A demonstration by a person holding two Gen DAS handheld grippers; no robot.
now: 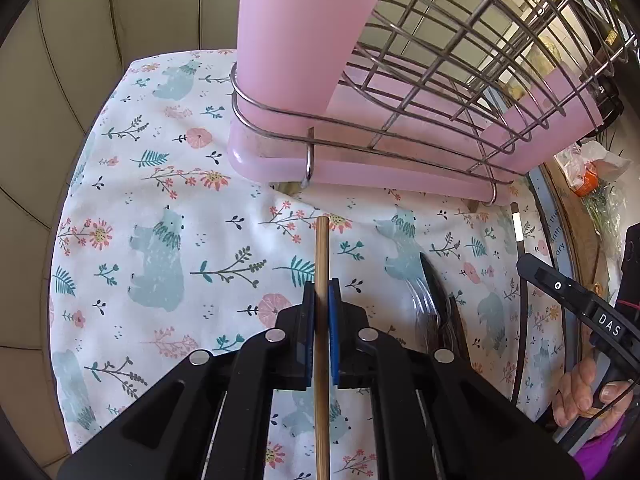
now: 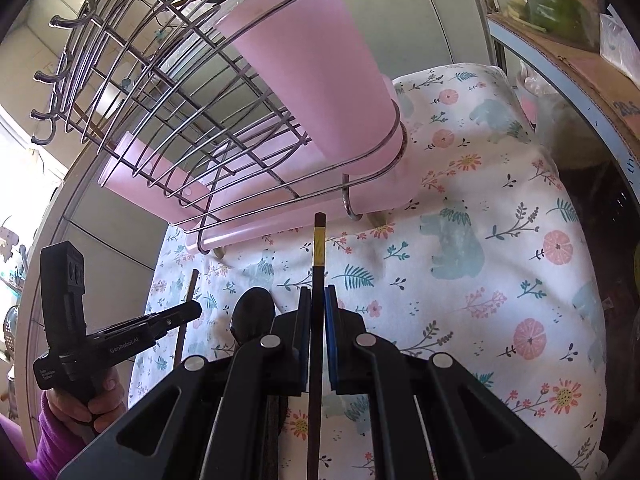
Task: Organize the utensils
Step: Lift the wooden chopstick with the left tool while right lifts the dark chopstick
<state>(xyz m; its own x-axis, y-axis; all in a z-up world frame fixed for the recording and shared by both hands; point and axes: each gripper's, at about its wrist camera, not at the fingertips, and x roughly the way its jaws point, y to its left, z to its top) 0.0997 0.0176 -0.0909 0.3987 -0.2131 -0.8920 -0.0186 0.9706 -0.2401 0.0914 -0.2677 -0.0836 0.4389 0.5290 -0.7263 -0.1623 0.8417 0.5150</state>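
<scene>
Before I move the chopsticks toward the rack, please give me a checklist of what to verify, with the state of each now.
1. Left gripper shut on light chopstick: ok.
2. Right gripper shut on dark chopstick: ok.
3. Both sticks run straight between the pads: ok.
4. Pink cup seated in wire rack: ok.
5. Cup opening free: cannot tell.
6. Black spoon still on the cloth: not ok.

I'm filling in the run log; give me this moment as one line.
left gripper: shut on light chopstick | right gripper: shut on dark chopstick | rack: ahead | spoon: on cloth
</scene>
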